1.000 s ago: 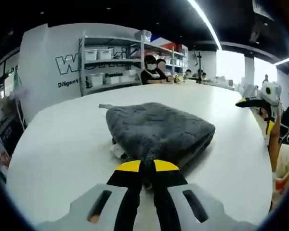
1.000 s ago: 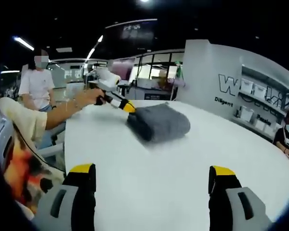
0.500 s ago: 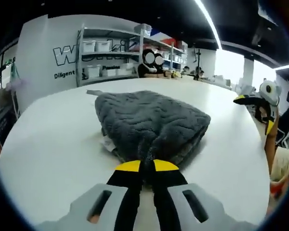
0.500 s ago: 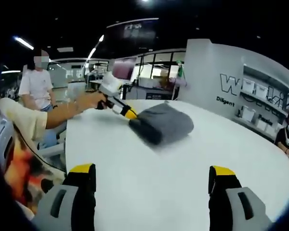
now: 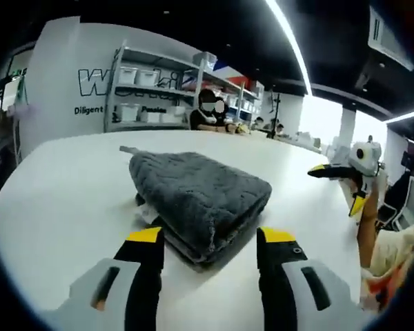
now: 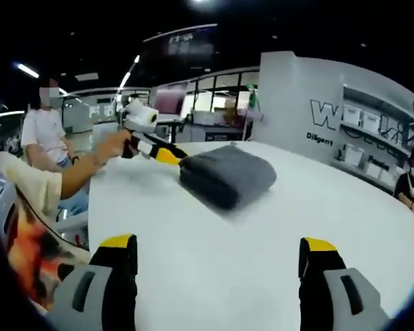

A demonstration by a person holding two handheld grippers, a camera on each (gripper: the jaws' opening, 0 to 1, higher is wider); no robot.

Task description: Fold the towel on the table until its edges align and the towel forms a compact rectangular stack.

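Observation:
A grey towel [image 5: 200,192] lies folded into a thick rectangular stack on the white table [image 5: 62,172]. My left gripper [image 5: 210,236] is open, with its yellow-tipped jaws either side of the stack's near edge and holding nothing. In the right gripper view the folded towel [image 6: 228,176] sits mid-table, and the left gripper [image 6: 164,156] is at its left edge, held by a hand. My right gripper [image 6: 217,245] is open over bare table [image 6: 262,234], well short of the towel. It also appears as the right gripper [image 5: 339,185] at the table's right side.
A small white tag [image 5: 146,211] pokes out under the towel's left side. Shelves with white bins [image 5: 141,96] stand behind the table, and seated people [image 5: 208,114] are at its far edge. A standing person [image 6: 45,131] and the holder's arm [image 6: 76,172] are at the left.
My left gripper was shut on the towel's near edge; it has let go and its jaws now stand apart. The right gripper has stayed open.

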